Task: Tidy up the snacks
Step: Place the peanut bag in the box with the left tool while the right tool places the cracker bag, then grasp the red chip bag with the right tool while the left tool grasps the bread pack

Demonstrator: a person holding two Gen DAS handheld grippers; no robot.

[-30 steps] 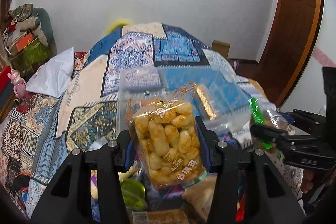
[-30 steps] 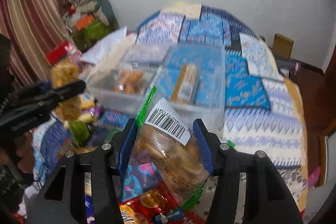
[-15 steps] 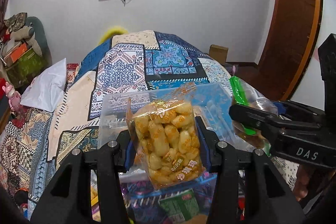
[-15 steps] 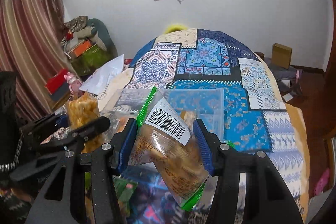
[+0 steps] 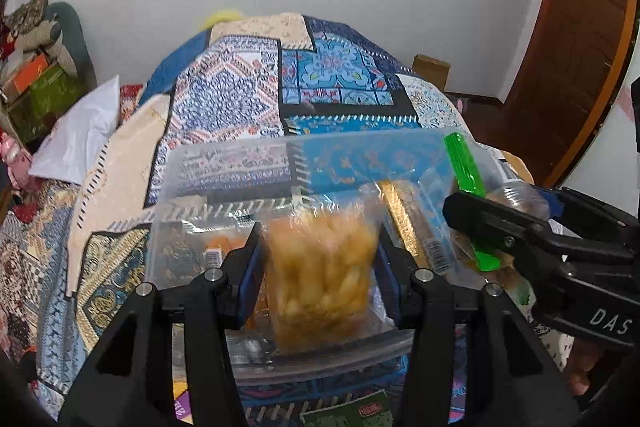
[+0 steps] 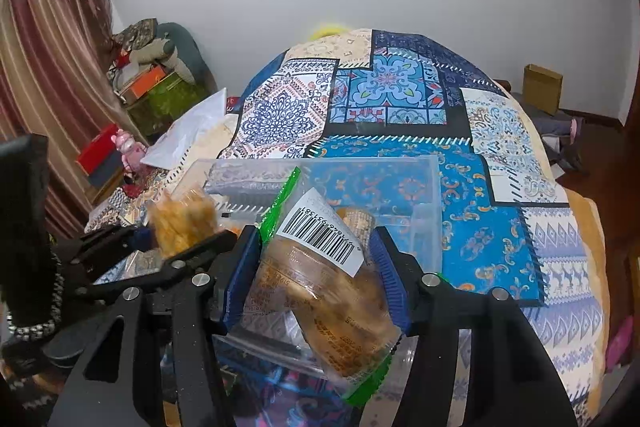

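Puffed-snack bag (image 5: 322,279), yellow pieces in clear wrap, sits upright between the pads of the left gripper (image 5: 320,267), above the left compartment of the clear plastic bin (image 5: 240,163). The bag reads blurred and the jaws are opening; whether the pads still press on it I cannot tell. It looks on the point of dropping.

Green-edged snack bag (image 6: 320,279), barcode label up, hangs tilted in the right gripper (image 6: 316,267) over the bin's right compartment. Jaws opening here too. The blue pads look just beside the wrap on both sides; contact uncertain.

Already in the bin: a gold-wrapped bar (image 5: 404,219) on the right side, and some orange-tinted packets (image 5: 216,247) low on the left. The divider between the compartments shows faintly.

Judgement on the step: both bags are being released into the bin, like with like.
- Let each bag fall only once its bottom is inside the walls. The green-edged bag's lower corner looks close to the near wall and could catch on the rim.
- Open wide enough that the wrap does not cling to a pad.
- The two grippers are near each other, so withdraw them apart, not across.

The bin rests on a patchwork bedspread (image 6: 404,83), a soft base, so don't press down on it. More packets (image 5: 352,415) lie in front of the bin, unsorted.
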